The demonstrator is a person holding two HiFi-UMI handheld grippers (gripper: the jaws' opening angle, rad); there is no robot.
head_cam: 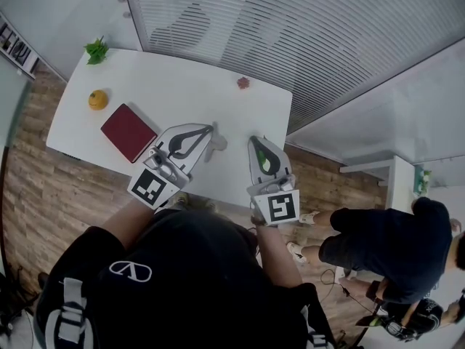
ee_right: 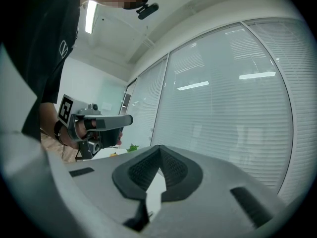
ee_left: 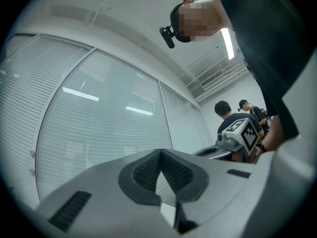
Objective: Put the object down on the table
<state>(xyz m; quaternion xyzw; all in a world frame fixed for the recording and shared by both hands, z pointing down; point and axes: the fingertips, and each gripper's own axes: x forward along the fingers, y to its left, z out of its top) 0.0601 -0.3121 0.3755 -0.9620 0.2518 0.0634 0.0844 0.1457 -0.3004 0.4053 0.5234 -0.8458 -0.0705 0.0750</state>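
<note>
Book (head_cam: 128,132) lying flat on the table (head_cam: 182,86) (nothing gripping it), I'm holding my left gripper (head_cam: 211,128) just beside it, jaws pressed together and empty, right gripper (head_cam: 256,139) likewise closed on nothing, orange (head_cam: 98,99) sitting near the book.

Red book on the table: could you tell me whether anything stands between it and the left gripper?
Nothing visible does. The red book lies on the white table, and the left gripper is held just to its right, shut, empty and pointed away from it toward the blinds.
</note>
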